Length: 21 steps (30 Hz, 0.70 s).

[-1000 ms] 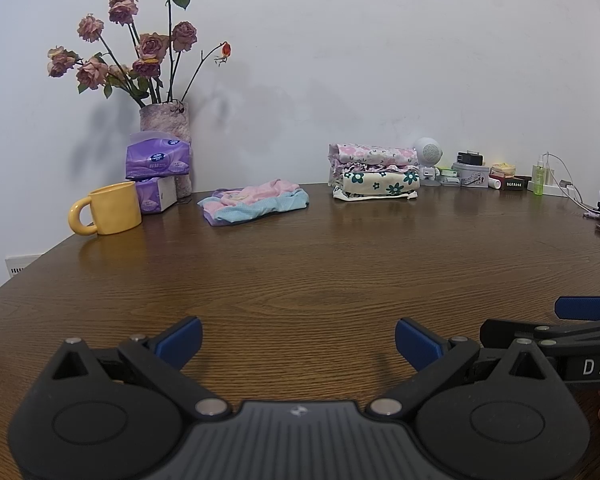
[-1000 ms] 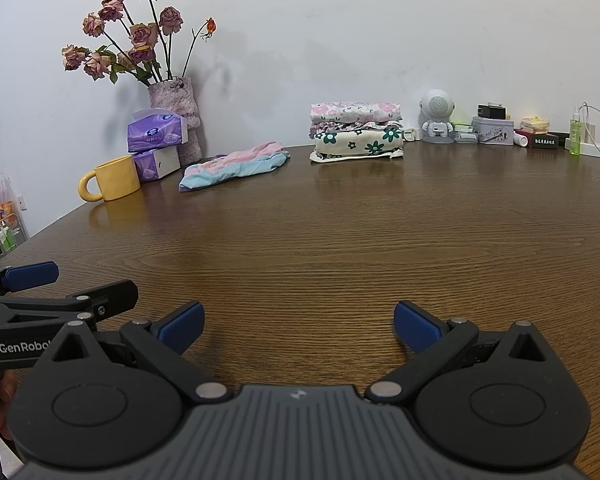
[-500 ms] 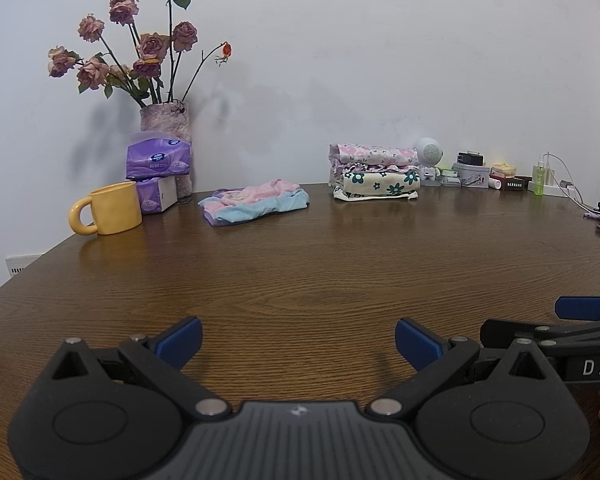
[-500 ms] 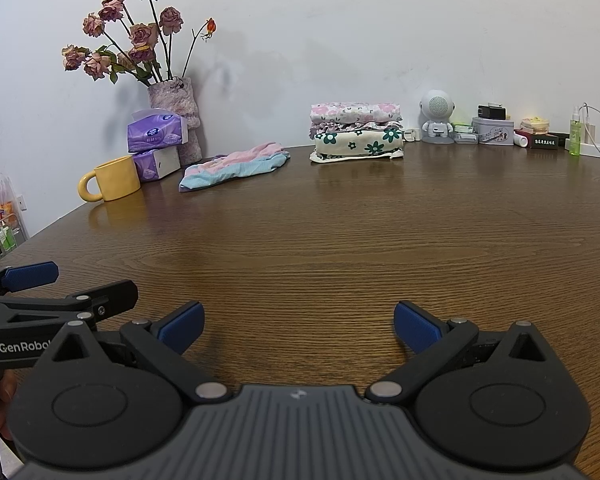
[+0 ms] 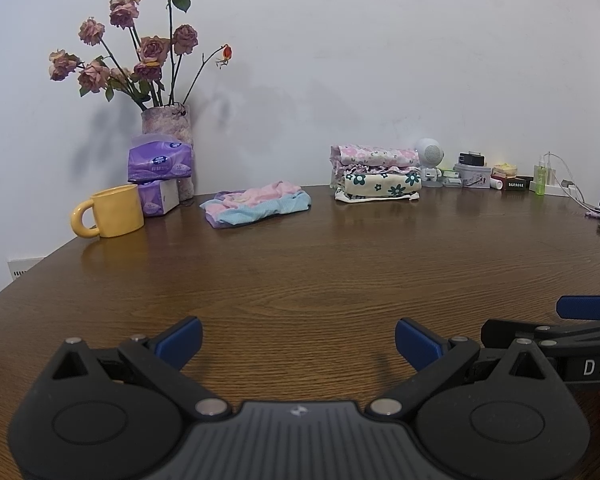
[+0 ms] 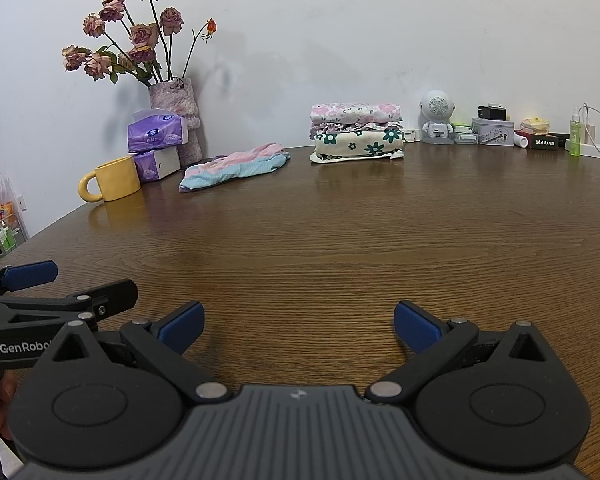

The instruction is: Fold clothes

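A crumpled pink, blue and purple garment (image 5: 258, 208) (image 6: 234, 167) lies at the far left of the brown wooden table (image 5: 300, 272) (image 6: 320, 232). To its right stands a stack of folded floral clothes (image 5: 376, 179) (image 6: 356, 132) against the wall. My left gripper (image 5: 298, 342) hovers open over bare wood near the front edge, nothing between its blue pads. My right gripper (image 6: 298, 326) is open too, beside the left one and equally far from the clothes. Each gripper shows at the side of the other's view.
A yellow mug (image 5: 110, 211) (image 6: 110, 179), purple tissue packs (image 5: 158, 178) (image 6: 156, 144) and a vase of dried roses (image 5: 168, 136) (image 6: 176, 116) stand at the back left. A small white robot speaker (image 6: 438, 117), boxes, a green bottle (image 6: 575, 136) and cables line the back right.
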Each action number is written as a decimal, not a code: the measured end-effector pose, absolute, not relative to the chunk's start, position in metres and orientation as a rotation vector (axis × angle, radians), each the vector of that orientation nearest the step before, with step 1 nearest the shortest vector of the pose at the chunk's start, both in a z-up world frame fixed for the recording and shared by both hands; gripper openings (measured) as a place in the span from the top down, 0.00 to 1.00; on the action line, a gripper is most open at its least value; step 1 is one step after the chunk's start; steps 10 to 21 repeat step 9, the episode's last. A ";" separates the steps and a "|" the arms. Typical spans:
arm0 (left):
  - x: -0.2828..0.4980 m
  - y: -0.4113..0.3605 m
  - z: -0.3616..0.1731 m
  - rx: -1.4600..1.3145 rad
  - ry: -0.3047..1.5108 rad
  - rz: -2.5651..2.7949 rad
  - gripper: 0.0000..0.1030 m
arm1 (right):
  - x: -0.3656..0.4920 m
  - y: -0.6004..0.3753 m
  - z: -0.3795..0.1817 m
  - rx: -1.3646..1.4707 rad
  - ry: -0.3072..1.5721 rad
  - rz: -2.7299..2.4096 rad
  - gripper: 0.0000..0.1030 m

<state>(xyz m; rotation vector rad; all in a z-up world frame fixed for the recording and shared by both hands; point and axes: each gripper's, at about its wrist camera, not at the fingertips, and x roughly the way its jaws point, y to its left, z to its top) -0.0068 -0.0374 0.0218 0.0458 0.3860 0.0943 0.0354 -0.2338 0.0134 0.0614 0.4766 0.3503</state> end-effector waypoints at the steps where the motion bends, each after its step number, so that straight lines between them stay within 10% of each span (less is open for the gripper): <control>1: -0.007 -0.038 0.022 0.047 0.384 0.095 0.00 | 0.035 -0.234 0.014 0.061 0.477 0.350 0.00; 21: -0.009 -0.039 0.022 0.054 0.370 0.102 0.01 | 0.036 -0.234 0.014 0.063 0.477 0.351 0.00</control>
